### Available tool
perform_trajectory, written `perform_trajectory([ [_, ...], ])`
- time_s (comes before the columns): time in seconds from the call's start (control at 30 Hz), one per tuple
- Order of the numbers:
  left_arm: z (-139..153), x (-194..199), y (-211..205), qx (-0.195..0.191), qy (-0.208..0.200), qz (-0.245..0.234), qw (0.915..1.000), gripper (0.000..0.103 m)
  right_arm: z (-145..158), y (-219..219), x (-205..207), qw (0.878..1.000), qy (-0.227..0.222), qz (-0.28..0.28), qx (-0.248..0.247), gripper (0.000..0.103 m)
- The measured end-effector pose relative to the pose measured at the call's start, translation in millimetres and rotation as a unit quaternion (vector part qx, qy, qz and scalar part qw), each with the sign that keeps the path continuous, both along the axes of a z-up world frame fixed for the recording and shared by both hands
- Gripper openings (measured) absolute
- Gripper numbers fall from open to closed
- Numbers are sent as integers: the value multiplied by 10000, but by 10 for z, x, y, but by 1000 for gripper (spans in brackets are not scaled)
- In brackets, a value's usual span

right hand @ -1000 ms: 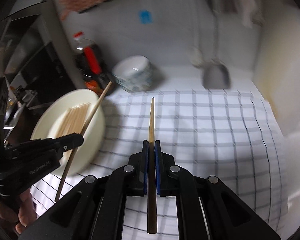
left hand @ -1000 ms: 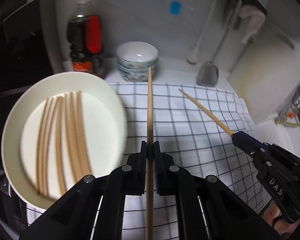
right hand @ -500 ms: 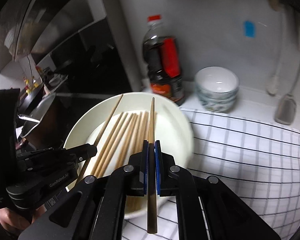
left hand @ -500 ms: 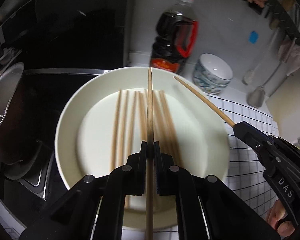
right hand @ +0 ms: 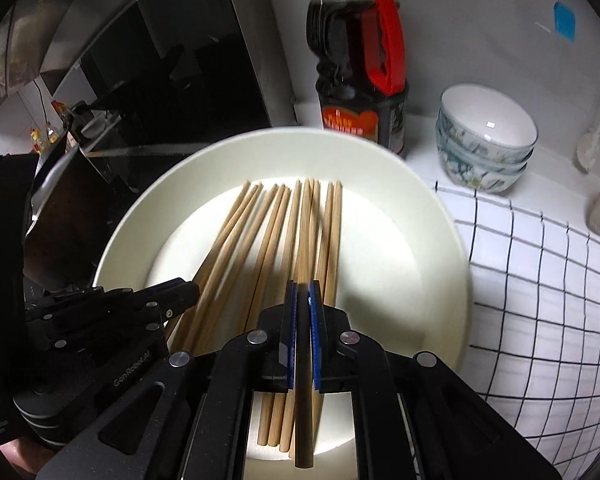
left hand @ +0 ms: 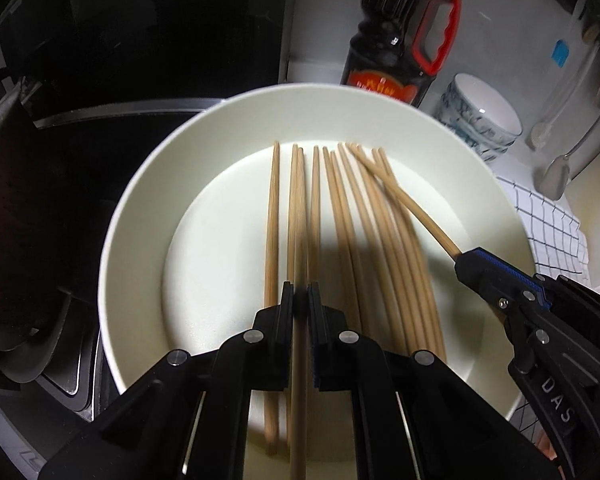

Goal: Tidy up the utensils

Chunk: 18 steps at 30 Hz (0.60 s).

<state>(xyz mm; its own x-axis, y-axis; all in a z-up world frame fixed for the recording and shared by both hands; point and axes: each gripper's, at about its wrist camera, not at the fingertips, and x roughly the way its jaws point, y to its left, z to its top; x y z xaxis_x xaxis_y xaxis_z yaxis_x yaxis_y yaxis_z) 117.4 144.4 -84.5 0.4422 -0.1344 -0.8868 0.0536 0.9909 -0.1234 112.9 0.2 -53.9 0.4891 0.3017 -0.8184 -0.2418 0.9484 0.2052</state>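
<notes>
My left tool (left hand: 298, 300) and right tool (right hand: 302, 300) each pinch one light, stiff, slippery wooden chopstick (left hand: 298, 400) near its thick end above the round cream plate (left hand: 140, 200).

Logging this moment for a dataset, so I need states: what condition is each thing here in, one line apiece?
Left tongs: shut on a chopstick, over the plate.
Right tongs: shut on a chopstick, over the plate.
Plate: holds a row of loose chopsticks.
Sauce bottle: upright, partly full of dark liquid.
Bowls: stacked, top one empty.
Checked cloth: spread flat beside the plate.
</notes>
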Motion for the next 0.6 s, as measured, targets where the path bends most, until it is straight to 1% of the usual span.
perform_trajectory([
  [0.13,-61,43,15,4,95,0,10000,8,-63,2,43,9999,97,-7,-30,6],
  [0.3,-62,68,43,-18,159,69,9998,8,-68,-18,22,9999,154,8,-55,6],
  [0.37,-19,52,70,-20,100,139,9999,21,-32,-35,-5,9999,136,-28,-84,8],
  [0.4,25,33,88,13,17,195,9998,36,3,-49,-25,9999,68,-43,-96,12],
  [0.43,63,11,106,54,-46,239,9997,55,27,-56,-29,9999,19,-47,-111,14],
  [0.47,113,-14,123,107,-141,304,9994,61,66,-75,-49,9999,-50,-61,-135,16],
  [0.5,164,-37,142,143,-229,347,9990,65,103,-96,-68,9998,-96,-79,-146,18],
  [0.57,234,-67,166,172,-274,371,9988,65,162,-136,-108,9997,-141,-125,-125,22],
  [0.6,266,-84,178,178,-269,402,9987,69,185,-155,-123,9997,-152,-147,-114,27],
])
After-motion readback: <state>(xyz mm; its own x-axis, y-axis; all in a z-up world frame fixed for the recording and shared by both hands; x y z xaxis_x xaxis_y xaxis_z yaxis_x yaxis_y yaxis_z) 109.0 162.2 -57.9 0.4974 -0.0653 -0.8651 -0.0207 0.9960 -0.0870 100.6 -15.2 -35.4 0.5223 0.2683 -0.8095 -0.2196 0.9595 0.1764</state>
